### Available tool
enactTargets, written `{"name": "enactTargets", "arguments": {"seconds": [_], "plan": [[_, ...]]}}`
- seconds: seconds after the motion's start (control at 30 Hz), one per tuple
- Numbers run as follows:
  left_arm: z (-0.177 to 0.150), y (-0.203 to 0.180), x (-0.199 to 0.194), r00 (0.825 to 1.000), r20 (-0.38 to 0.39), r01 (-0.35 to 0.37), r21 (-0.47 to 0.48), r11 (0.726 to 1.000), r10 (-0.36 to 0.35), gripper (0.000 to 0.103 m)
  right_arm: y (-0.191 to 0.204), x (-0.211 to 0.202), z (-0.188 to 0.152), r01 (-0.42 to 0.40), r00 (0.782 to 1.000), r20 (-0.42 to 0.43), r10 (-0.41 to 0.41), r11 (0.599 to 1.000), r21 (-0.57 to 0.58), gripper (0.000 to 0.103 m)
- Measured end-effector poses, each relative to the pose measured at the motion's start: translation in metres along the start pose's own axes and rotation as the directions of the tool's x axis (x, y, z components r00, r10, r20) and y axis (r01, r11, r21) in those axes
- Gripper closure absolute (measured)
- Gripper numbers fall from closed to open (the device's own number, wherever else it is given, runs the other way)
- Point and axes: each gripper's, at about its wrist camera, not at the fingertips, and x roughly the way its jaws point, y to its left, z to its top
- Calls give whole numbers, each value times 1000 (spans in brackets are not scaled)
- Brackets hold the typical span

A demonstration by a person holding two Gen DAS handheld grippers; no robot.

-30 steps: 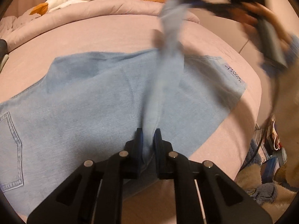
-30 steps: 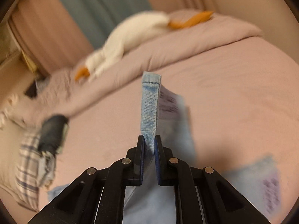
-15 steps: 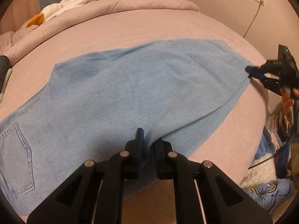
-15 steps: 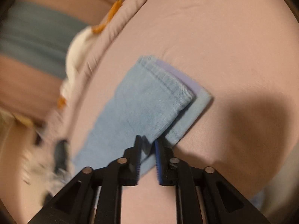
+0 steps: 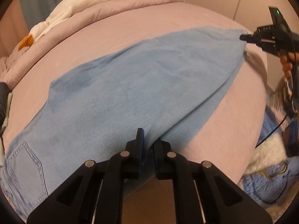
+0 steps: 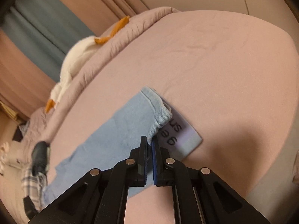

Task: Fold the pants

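Note:
Light blue denim pants (image 5: 130, 85) lie across the pink bed (image 5: 168, 22), one leg folded over the other, a back pocket (image 5: 26, 169) at the lower left. My left gripper (image 5: 148, 141) is shut on the near edge of the upper leg. My right gripper (image 5: 244, 37) holds the hem corner at the far right, a hand behind it. In the right wrist view the right gripper (image 6: 149, 141) pinches the hem (image 6: 158, 115) of the pants (image 6: 112, 130), above a lower layer with dark printed letters (image 6: 173, 132).
A white plush goose (image 5: 71, 9) lies on a rolled pink duvet (image 5: 130, 1) at the head of the bed. A dark object (image 6: 39, 155) and plaid cloth (image 6: 31, 184) sit at the bed's left side. Blue and white fluffy items (image 5: 271, 177) lie on the floor right of the bed.
Both grippers carried the lifted leg over and down; it now lies flat on the other leg. The right gripper moved from high above the bed to the far right hem.

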Motion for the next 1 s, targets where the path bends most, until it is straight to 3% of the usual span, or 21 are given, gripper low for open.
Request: {"name": "enactTargets", "arguments": {"seconds": [0.07, 0.17, 0.23, 0.27, 0.3, 0.33, 0.4, 0.5, 0.53, 0.6, 0.67, 0.73, 0.83, 0.87, 0.93, 0.97, 1.0], "plan": [[0, 0, 3, 1000, -4, -3, 17, 1000, 3, 94, -9, 16, -4, 58, 998, -36, -57, 998, 18, 98], [-1, 5, 1, 1000, -5, 3, 7, 1000, -3, 87, -19, 31, -1, 50, 998, -50, -49, 999, 15, 98], [-1, 9, -4, 1000, -6, 11, -11, 1000, -11, 82, -20, 25, 7, 32, 999, -42, -31, 999, 21, 88], [-4, 12, -9, 1000, -1, 15, -18, 1000, -15, 78, -18, 19, 11, 52, 999, -13, -52, 999, 0, 73], [-7, 15, -16, 1000, 7, 20, -31, 999, -20, 76, -17, 10, 14, 92, 995, 26, -92, 995, -26, 58], [-10, 20, -26, 999, 29, 41, -53, 998, -40, 71, -15, -1, 16, 140, 988, 73, -136, 989, -53, 55], [-17, 30, -43, 994, 72, 89, -108, 990, -82, 65, 4, -11, 17, 173, 980, 128, -155, 974, -144, 54], [-23, 59, -57, 987, 126, 127, -235, 964, -99, 64, 50, -1, 1, 89, 996, 54, -74, 933, -349, 54], [-23, 70, -58, 988, 131, 112, -274, 955, -78, 64, 72, 7, -10, 6, 1000, -6, -10, 910, -414, 55], [-24, 91, -55, 989, 136, 97, -362, 927, -51, 66, 112, 23, -33, -135, 989, -124, 83, 849, -510, 72], [-24, 110, -48, 988, 143, 124, -441, 889, -67, 66, 154, 43, -60, -228, 967, -230, 109, 771, -594, 74], [-23, 119, -39, 991, 118, 111, -473, 874, -62, 66, 193, 63, -85, -290, 947, -302, 110, 698, -655, 75], [-29, 118, -30, 998, 35, 59, -448, 892, -49, 66, 227, 85, -117, -344, 922, -380, 69, 594, -727, 75], [-36, 115, -26, 999, -15, 40, -429, 902, -51, 66, 231, 93, -127, -370, 904, -427, 36, 568, -735, 75], [-50, 108, -28, 997, -39, 46, -406, 913, -68, 66, 231, 101, -146, -398, 871, -489, -52, 511, -762, 77], [-58, 104, -34, 997, -32, 57, -386, 921, -75, 66, 229, 93, -151, -395, 881, -470, -56, 461, -795, 77], [-64, 102, -41, 997, -26, 63, -374, 925, -78, 66, 227, 87, -150, -402, 876, -477, -67, 444, -801, 77]]}}
